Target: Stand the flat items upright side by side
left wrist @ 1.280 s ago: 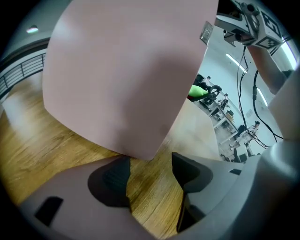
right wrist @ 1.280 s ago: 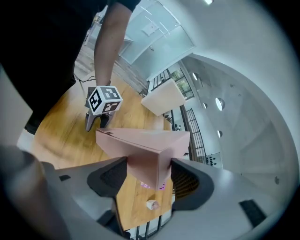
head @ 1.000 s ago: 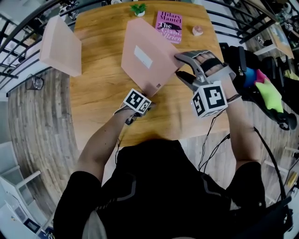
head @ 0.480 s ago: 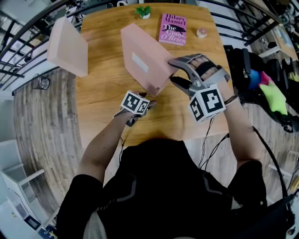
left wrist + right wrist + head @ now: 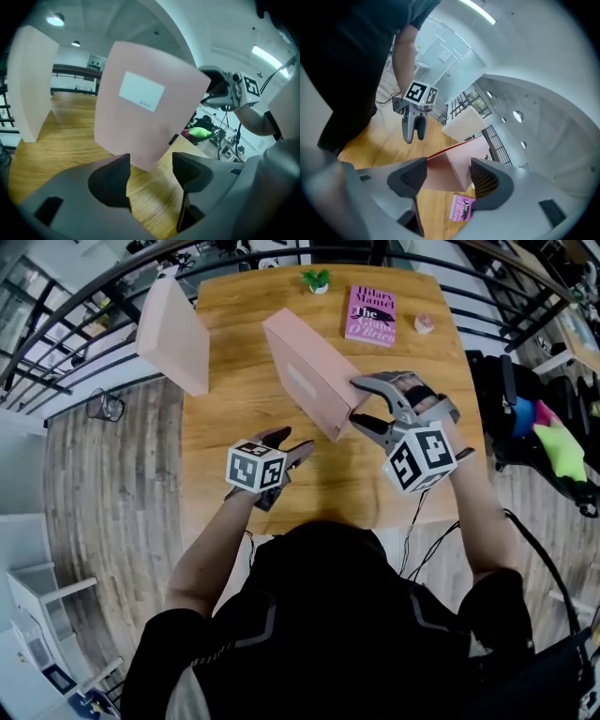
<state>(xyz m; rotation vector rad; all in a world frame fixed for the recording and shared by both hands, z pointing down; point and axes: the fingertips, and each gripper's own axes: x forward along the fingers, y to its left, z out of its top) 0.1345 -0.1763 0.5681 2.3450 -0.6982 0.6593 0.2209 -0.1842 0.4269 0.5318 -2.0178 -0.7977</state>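
**Labelled box tipped in my right tongs**

My right tongs (image 5: 358,404) clamp the near end of the flat pale pink cardboard box with a white label (image 5: 305,381). Their jaws have just eased apart a little, with the box's edge between them. The box stands tilted on the wooden counter (image 5: 234,418). My left tongs (image 5: 292,444) hang open and empty, just on my side of that box's lower corner. A second plain pink box (image 5: 173,334) stands upright well to its left. A magenta paperback book (image 5: 371,315) lies flat beyond it.
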